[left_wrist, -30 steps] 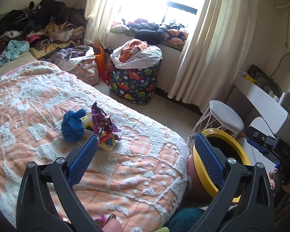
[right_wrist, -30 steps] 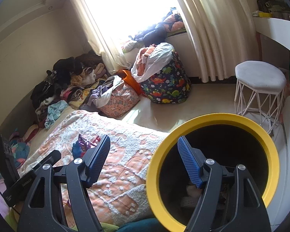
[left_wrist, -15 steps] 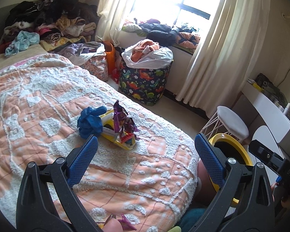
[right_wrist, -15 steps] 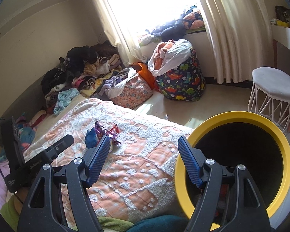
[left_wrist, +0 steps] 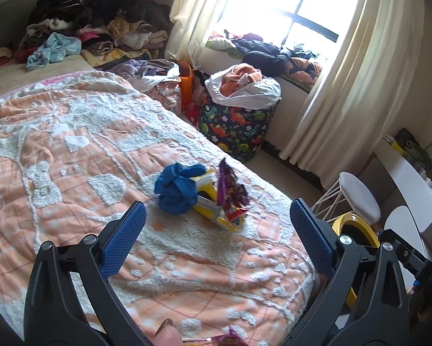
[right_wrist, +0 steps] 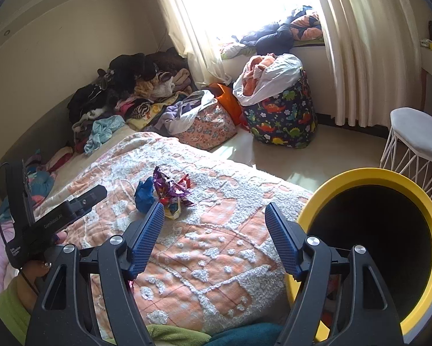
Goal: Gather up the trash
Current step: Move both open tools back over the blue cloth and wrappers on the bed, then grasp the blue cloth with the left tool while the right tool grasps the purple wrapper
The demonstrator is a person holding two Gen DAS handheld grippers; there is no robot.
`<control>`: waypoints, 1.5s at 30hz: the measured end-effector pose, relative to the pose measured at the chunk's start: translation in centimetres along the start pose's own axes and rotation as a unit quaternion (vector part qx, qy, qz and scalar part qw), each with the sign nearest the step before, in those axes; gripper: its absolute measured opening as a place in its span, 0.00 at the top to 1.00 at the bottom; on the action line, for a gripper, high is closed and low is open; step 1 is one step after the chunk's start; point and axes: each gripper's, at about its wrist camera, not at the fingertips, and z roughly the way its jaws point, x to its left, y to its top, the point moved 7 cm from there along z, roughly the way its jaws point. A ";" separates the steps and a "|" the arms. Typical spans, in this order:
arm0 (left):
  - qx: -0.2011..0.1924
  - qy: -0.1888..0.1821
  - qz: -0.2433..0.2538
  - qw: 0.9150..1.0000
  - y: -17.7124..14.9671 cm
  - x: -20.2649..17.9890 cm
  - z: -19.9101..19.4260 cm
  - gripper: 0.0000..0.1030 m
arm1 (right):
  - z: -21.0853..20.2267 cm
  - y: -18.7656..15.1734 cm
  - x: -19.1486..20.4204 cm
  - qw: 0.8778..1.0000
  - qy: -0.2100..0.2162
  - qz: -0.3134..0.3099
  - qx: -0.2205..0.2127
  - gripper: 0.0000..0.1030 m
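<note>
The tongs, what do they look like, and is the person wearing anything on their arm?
Both tongs, left and right, are black plastic frames with silver rivets and two fingers tipped with dotted blue pads. The left handle is a black bar with small white lettering and a thin black cable. A lime-green sleeve covers that arm.

In the left wrist view the trash pile (left_wrist: 204, 199), a crumpled blue glove with yellow and purple wrappers on the bed, has shifted from beside the left finger to between the two fingers (left_wrist: 123, 239); the yellow-rimmed bin (left_wrist: 357, 227) has shrunk to a sliver beyond the right finger; in the right wrist view the same bin (right_wrist: 371, 245) has slid from behind the right finger (right_wrist: 282, 242) to its outer side, and the pile (right_wrist: 167, 193) now sits just above the left finger.
</note>
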 end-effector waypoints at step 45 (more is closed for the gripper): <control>0.140 -0.056 -0.040 0.988 -2.5 4.7 9.4 0.87 | 12.6 -3.7 6.7 0.985 0.085 -0.029 0.146 0.90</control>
